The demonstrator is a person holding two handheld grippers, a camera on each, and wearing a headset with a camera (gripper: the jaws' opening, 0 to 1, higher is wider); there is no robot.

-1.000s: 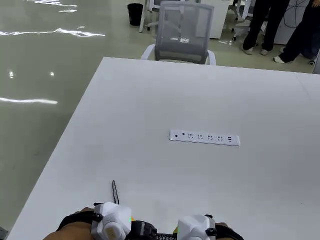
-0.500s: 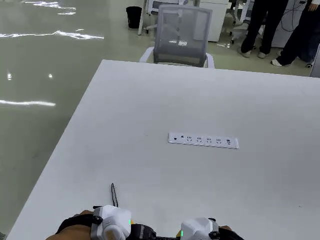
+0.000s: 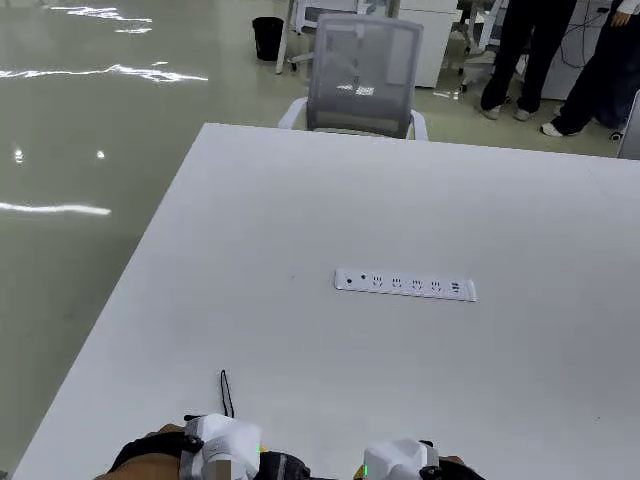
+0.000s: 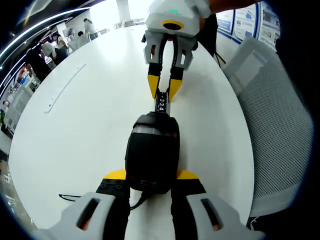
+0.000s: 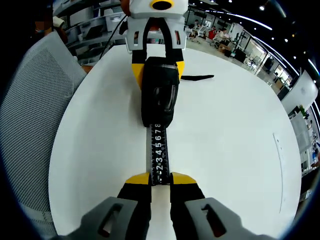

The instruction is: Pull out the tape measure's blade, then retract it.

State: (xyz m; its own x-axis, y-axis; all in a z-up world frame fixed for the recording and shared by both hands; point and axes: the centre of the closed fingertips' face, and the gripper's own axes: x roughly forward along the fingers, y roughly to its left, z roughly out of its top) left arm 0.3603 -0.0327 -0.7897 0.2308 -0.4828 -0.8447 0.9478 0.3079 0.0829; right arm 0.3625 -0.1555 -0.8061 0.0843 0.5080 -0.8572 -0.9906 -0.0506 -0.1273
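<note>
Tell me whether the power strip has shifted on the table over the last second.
No. The power strip sits slightly lower in the head view, but the far edge of the table dropped equally: the camera moved, not the strip.

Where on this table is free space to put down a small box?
Free: the table between the power strip and the chair, and right of the strip. Crowded: the near edge, where the left tool and right tool hold the tape measure.

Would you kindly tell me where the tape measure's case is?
Left gripper view: the case is at the white table's near edge, held by the left gripper, blade running to the right gripper.
</note>
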